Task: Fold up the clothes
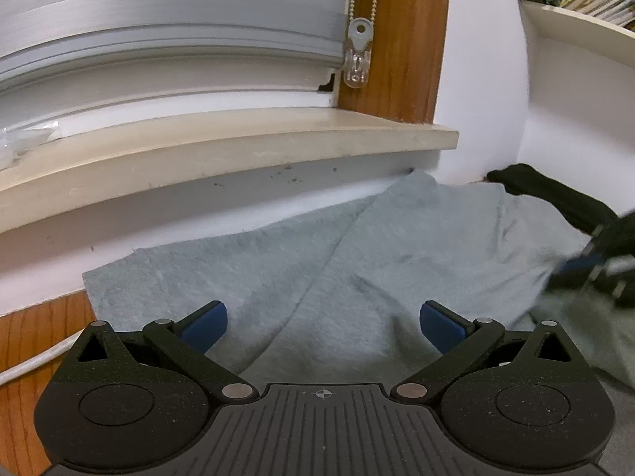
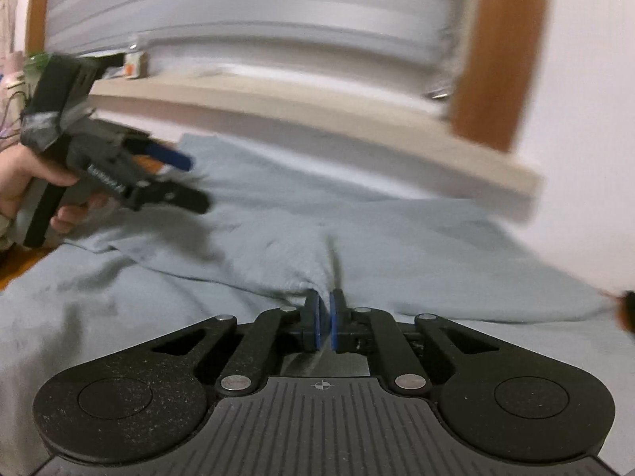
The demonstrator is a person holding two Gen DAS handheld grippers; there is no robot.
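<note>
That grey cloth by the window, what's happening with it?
A person is folding a grey garment spread below the windowsill. The right hand-held gripper is shut on a pinched ridge of the fabric. The left hand-held gripper hangs open above the cloth, holding nothing.

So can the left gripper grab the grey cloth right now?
Probably yes. The left gripper is open and empty, just above the grey cloth, with nothing between them. The right gripper already pinches a fold of it.
</note>
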